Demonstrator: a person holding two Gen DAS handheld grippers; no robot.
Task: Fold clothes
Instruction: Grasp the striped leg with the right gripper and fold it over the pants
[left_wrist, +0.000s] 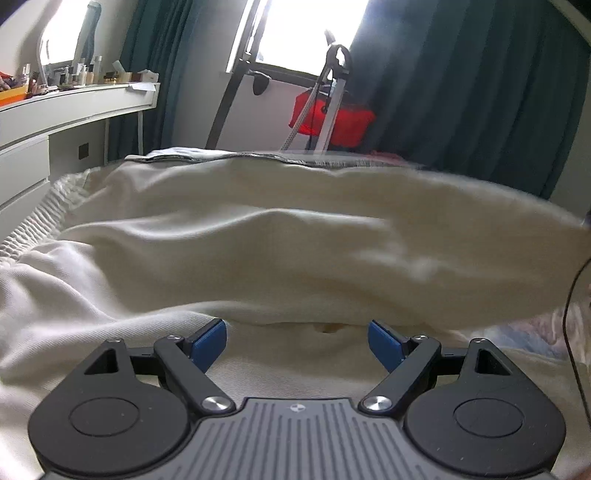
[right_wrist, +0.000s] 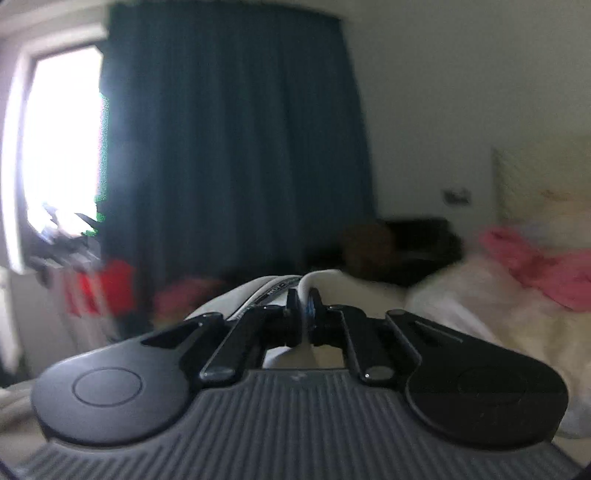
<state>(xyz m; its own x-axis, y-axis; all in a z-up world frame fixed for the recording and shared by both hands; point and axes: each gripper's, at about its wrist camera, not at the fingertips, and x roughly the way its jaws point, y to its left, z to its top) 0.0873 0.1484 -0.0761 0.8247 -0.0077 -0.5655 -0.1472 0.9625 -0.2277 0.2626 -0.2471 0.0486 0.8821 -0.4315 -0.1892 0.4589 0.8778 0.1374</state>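
A cream-white garment lies spread across the bed and fills the left wrist view, with a fold raised across the middle. My left gripper is open and empty, its blue pads low over the near part of the cloth. My right gripper is shut on a white edge of the garment, held up above the bed. The right wrist view is blurred.
A white desk with bottles stands at the left. A red bag and a metal stand are by the window, with dark teal curtains behind. Pink clothes and a pillow lie on the bed at the right.
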